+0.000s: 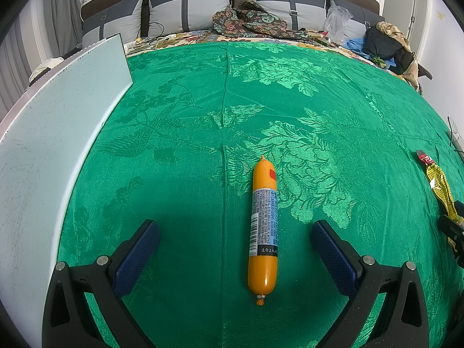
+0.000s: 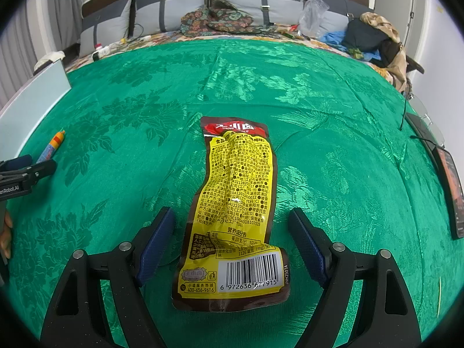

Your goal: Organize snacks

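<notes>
Left wrist: left gripper (image 1: pixel 235 233) gapes, empty, astride the sausage (image 1: pixel 263 226); close squarely mid-label. Right gripper (image 2: pixel 232 229), equally wide, straddles the pouch (image 2: pixel 236 203) right of the sausage.

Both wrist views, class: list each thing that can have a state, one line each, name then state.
Sausage: sealed, lying flat between open fingers, untouched.
Yellow snack packet: sealed, wrinkled, lying flat, barcode side up.
Left hand-held gripper: open, empty.
Right hand-held gripper: open, empty.
Green bedspread: spread flat.
</notes>
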A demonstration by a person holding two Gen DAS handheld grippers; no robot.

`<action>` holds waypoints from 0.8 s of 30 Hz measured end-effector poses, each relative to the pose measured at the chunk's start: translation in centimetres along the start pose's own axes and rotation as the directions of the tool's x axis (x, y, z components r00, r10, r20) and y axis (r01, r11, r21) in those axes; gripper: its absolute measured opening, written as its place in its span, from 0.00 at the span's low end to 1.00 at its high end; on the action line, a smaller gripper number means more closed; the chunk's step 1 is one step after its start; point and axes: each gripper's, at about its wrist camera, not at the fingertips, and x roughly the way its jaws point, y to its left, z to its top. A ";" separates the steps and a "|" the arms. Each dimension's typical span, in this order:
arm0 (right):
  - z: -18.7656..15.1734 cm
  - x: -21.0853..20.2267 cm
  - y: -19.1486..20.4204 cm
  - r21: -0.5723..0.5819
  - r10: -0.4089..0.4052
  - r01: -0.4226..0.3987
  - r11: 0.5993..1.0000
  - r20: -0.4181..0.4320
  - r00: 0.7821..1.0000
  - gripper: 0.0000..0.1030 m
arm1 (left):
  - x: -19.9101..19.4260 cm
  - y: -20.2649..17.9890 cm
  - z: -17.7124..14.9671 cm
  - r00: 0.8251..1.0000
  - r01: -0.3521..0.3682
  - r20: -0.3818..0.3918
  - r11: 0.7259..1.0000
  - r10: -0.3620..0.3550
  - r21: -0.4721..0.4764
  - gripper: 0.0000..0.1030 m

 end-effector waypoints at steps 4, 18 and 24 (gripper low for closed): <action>0.0 0.0 0.0 0.000 0.001 -0.001 1.000 0.000 1.000 0.81 | 0.2 0.4 0.7 0.997 0.049 -0.063 0.999 -0.048 0.023 1.00; 0.0 0.1 -0.2 0.005 -0.002 0.002 1.000 -0.002 1.000 0.83 | -0.5 -1.4 1.0 0.988 0.075 -0.142 0.991 -0.059 0.111 0.72; 2.2 1.0 -1.0 0.038 0.026 -0.019 0.999 -0.180 0.983 0.83 | -1.0 -2.3 1.7 0.989 0.078 -0.131 0.989 -0.062 0.124 0.15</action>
